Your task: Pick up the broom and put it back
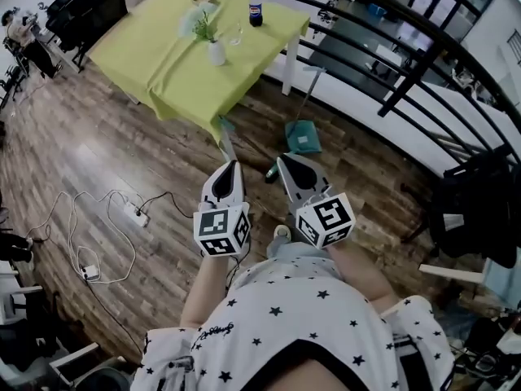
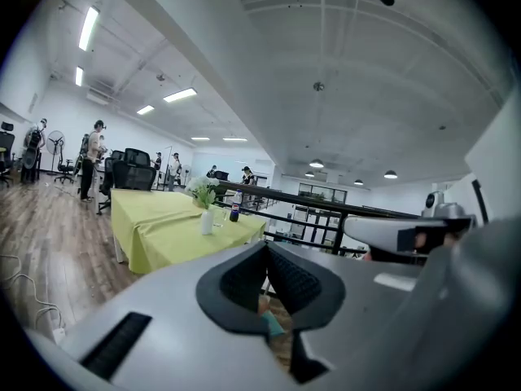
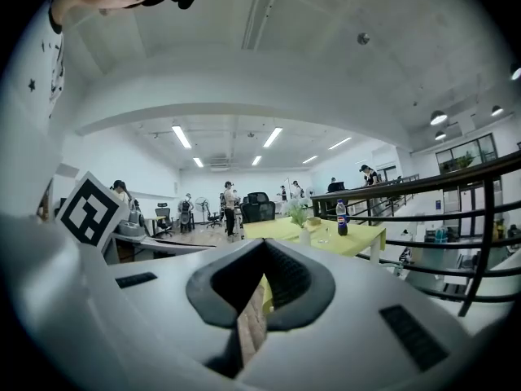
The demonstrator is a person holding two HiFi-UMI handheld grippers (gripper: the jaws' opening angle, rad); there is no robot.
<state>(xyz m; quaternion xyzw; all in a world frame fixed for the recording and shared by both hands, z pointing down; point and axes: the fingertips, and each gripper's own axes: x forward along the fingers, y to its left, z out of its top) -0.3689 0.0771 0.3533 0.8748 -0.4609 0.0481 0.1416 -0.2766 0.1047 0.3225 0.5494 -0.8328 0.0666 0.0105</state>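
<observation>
Wood floor lies under left hand-held gripper and right hand-held gripper, both pressed together

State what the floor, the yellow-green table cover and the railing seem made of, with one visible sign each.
Floor: probably wood planks or wood-look laminate; brown grain in long boards, slight sheen.
Table cover: matte cloth, apparently; it drapes and creases over the edges.
Railing: likely dark-painted metal; slim, smooth, curved bars.
</observation>
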